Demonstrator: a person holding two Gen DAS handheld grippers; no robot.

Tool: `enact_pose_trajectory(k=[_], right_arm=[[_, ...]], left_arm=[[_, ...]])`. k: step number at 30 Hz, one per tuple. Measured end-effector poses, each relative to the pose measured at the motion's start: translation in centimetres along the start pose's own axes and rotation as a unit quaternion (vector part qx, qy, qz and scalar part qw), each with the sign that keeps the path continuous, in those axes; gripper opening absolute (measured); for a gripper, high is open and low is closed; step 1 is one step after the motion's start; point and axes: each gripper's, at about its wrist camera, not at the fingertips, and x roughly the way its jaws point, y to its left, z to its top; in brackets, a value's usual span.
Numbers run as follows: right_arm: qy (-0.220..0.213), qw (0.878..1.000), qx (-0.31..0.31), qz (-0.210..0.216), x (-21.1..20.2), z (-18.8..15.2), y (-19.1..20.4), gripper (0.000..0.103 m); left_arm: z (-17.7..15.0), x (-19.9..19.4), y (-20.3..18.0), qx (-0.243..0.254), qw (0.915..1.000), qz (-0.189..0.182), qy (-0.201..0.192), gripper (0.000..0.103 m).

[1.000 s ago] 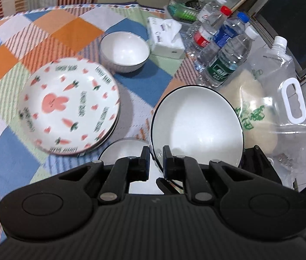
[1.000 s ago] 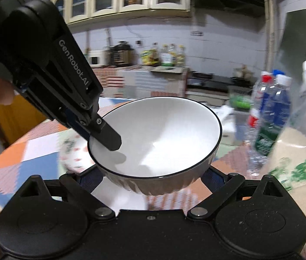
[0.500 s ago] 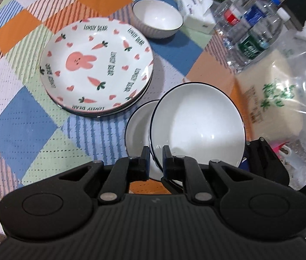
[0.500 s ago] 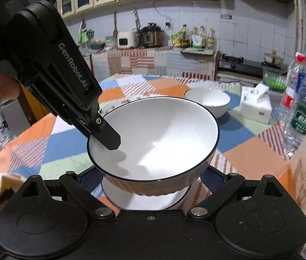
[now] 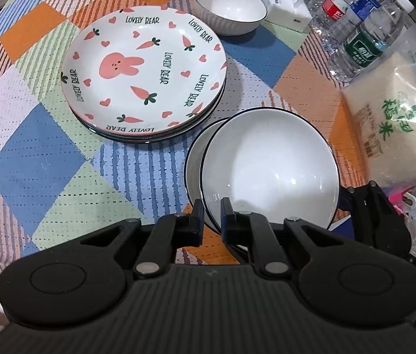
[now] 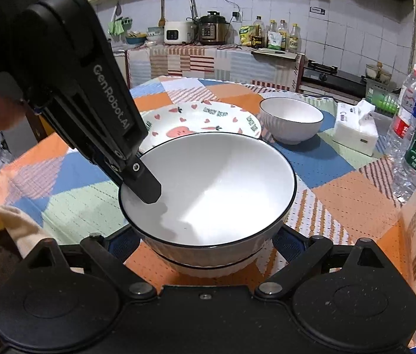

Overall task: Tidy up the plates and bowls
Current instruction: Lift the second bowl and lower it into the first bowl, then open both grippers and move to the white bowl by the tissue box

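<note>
Glossy white bowl (image 5: 269,168), round with a thin dark rim, sits in a matching lower bowl (image 5: 197,159) near the table's edge. Left gripper (image 5: 210,215) pinches its near rim, fingers almost together. Right gripper (image 6: 208,236) straddles the ribbed outer wall, spread wide; contact unclear. Far left: stacked carrot-print plates (image 5: 143,70) on checked woven cloth (image 5: 45,147).

The lower bowl (image 5: 193,159) shows only as a sliver behind the held bowl (image 5: 269,168) at centre frame, the right gripper's fingertips (image 6: 208,242) are hidden behind that bowl, and the rice bag (image 5: 396,112) runs off the right edge.
</note>
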Motion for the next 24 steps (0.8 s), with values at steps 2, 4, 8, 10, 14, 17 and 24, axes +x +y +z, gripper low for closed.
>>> enact_pose_trajectory(k=[2, 4, 8, 10, 14, 17, 24], right_arm=[[0.005, 1.0, -0.008, -0.005, 0.2, 0.0, 0.2, 0.098], [0.008, 1.0, -0.018, -0.012, 0.2, 0.0, 0.7, 0.098], [0.014, 1.0, -0.017, -0.017, 0.5, 0.2, 0.7, 0.099], [0.012, 1.0, -0.019, -0.017, 0.5, 0.1, 0.7, 0.098], [0.019, 0.999, -0.019, -0.024, 0.6, 0.3, 0.9, 0.099], [0.025, 0.999, -0.013, -0.021, 0.7, 0.4, 0.7, 0.099], [0.018, 0.999, -0.028, -0.015, -0.4, 0.7, 0.7, 0.1]], left_arm=[[-0.2, 0.1, -0.2, 0.006, 0.9999, 0.012, -0.003, 0.009], [-0.4, 0.2, -0.6, 0.015, 0.9995, 0.025, -0.008, 0.009], [-0.5, 0.5, -0.8, 0.023, 0.9989, 0.038, -0.016, 0.01], [-0.6, 0.6, -0.9, 0.027, 0.9984, 0.045, -0.021, 0.01], [-0.7, 1.0, -1.1, 0.033, 0.9972, 0.059, -0.032, 0.011], [-0.6, 1.0, -1.0, 0.033, 0.9972, 0.057, -0.036, 0.013], [-0.4, 0.0, -1.0, 0.032, 0.9973, 0.052, -0.041, 0.013]])
